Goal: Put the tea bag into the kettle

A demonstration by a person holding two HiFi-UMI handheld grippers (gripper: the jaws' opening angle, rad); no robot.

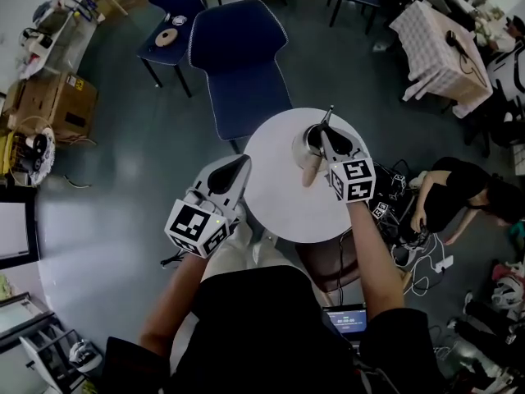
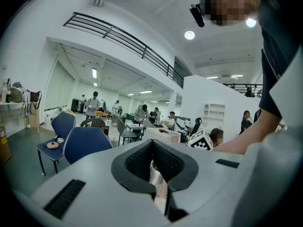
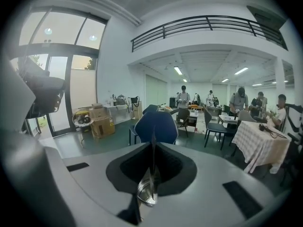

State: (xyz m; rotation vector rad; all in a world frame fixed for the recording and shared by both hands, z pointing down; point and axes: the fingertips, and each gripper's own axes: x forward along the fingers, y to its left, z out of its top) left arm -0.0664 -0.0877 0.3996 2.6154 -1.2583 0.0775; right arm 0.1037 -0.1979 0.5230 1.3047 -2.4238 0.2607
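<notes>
Right gripper (image 3: pixel 152 174): jaws pressed together on a thin dark strip (image 3: pixel 153 148) that stands upright between the pads and sticks out past the tips. Whether this strip is the tea bag cannot be told. Directly below the jaws shows the shiny metal of the kettle (image 3: pixel 146 191). In the head view the same gripper (image 1: pixel 323 131) is above the kettle (image 1: pixel 311 140), which stands on the far part of the round white table (image 1: pixel 279 212).

Left gripper (image 2: pixel 152 162): jaws closed, nothing between them. It is over the table's left edge (image 1: pixel 244 162), well apart from the kettle.

A blue chair (image 1: pixel 238 56) stands beyond the table.
</notes>
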